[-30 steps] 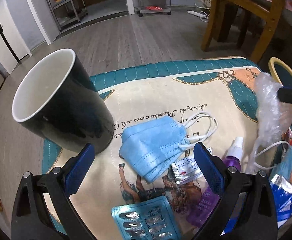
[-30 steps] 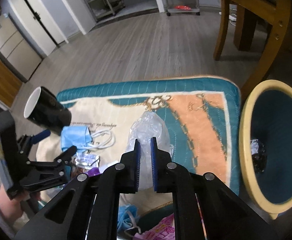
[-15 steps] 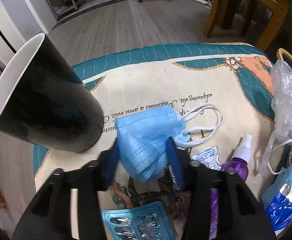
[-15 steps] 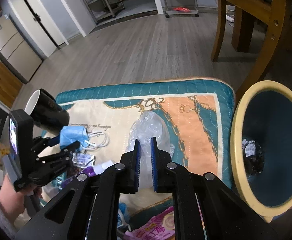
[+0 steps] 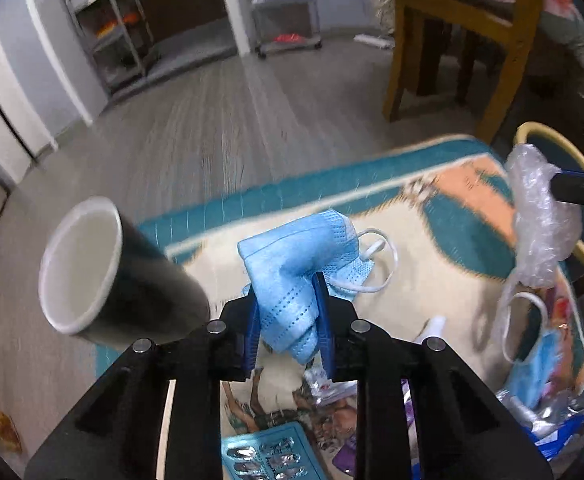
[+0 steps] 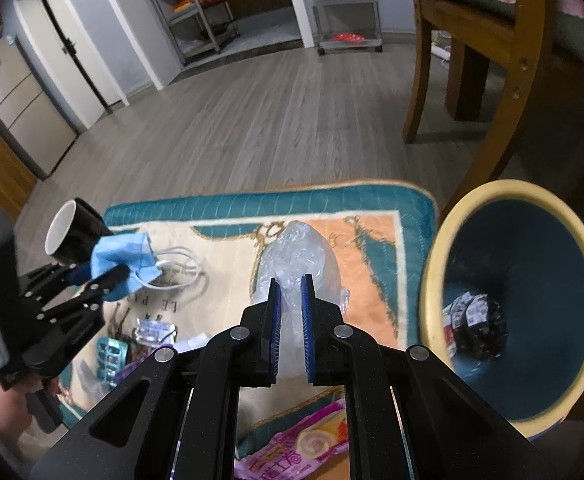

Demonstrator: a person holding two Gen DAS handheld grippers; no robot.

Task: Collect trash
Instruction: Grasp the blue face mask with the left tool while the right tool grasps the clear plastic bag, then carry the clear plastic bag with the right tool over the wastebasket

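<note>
Left claw (image 5: 287, 322) clamped on blue face mask (image 5: 296, 276), blue pads nearly together with the crumpled fabric bunched between them; mask is lifted off the worktop, white ear loops (image 5: 376, 264) dangling on its right side. Right claw (image 6: 290, 316) clamped on a clear plastic bag (image 6: 298, 256), pads close with only the film between; bag bulges out beyond the fingertips. Black mug (image 5: 119, 276) with white interior sits just left of the left claw, near the worktop's left edge. Worktop (image 6: 376, 248) is covered by a quilted teal, cream and orange cloth. On it, near side: teal blister pack (image 5: 269, 458), small foil sachet (image 5: 328, 386), purple spray bottle (image 5: 432, 330), all below the lifted mask. Second blue mask (image 5: 532, 364) and a blue-silver packet (image 5: 548, 420) lie at the near right. Pink snack wrapper (image 6: 304, 448) at the near edge under the right claw. Yellow-rimmed bin (image 6: 432, 288) with dark blue interior stands just right of the worktop, some dark wrappers (image 6: 476, 328) at its bottom. Wooden chair (image 6: 504, 92) stands far right.
</note>
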